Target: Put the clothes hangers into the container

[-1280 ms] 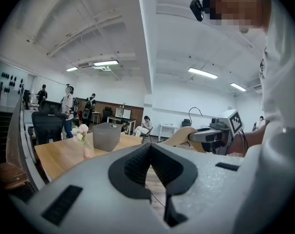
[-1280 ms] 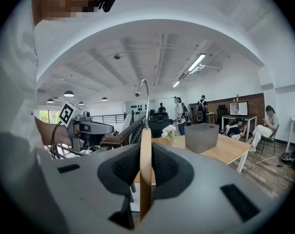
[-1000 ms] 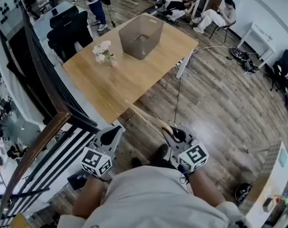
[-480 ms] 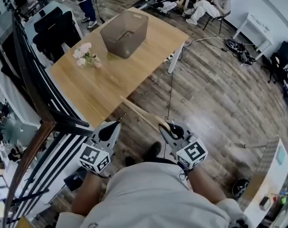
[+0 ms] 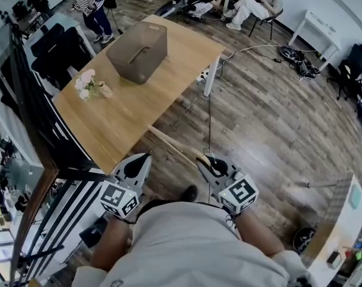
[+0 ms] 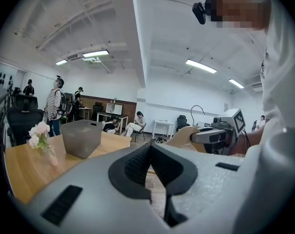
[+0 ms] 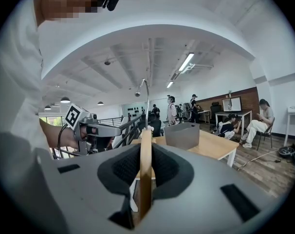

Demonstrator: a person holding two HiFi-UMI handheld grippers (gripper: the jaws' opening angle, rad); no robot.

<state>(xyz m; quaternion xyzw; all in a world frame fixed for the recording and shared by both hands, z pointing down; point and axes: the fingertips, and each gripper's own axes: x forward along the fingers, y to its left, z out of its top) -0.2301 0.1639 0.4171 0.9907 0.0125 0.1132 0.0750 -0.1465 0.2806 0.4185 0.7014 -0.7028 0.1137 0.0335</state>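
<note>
A wooden clothes hanger (image 5: 176,147) sticks out forward-left from my right gripper (image 5: 203,162), which is shut on it. In the right gripper view the hanger (image 7: 146,172) stands edge-on between the pads, its metal hook (image 7: 147,94) rising above. My left gripper (image 5: 144,158) hangs beside it near the table's front corner, shut and empty; its jaws (image 6: 148,148) meet with nothing between them. The grey container (image 5: 137,51) stands at the far end of the wooden table (image 5: 151,103), well ahead of both grippers. The container (image 7: 181,134) also shows beyond the hanger.
A small vase of pink flowers (image 5: 88,84) stands on the table's left side. A dark railing (image 5: 31,130) runs along the left. People stand and sit beyond the table. A cable (image 5: 209,118) trails over the wooden floor on the right.
The table and container have slid leftward in the head view as I move. The hanger stays gripped in my right gripper, and both grippers keep their places in the view.
</note>
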